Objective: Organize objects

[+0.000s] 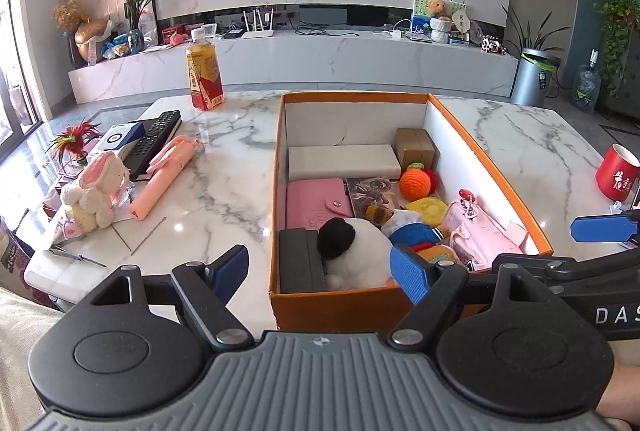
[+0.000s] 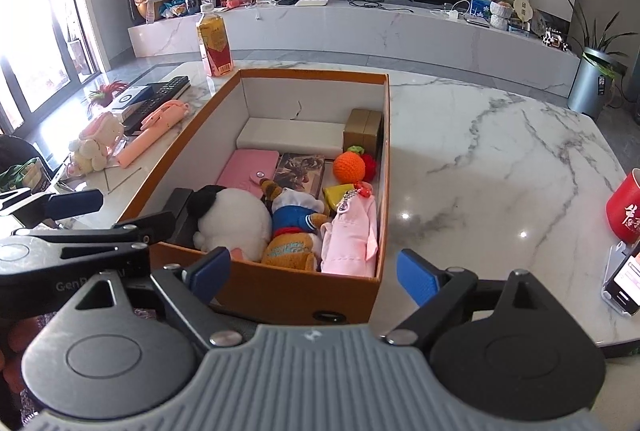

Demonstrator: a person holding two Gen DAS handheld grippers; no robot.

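Note:
An open orange box stands on the marble table. It holds a white and black plush, a pink wallet, an orange crocheted ball, a pink pouch, a doll in blue and small boxes at the back. My left gripper hangs open over the box's near left corner, gripping nothing. My right gripper is open in front of the box's near wall, also with nothing in it.
Left of the box lie a pink tube-shaped object, a black remote, a bunny plush and a drink bottle. A red cup and a phone sit at the right. Bare marble spreads right of the box.

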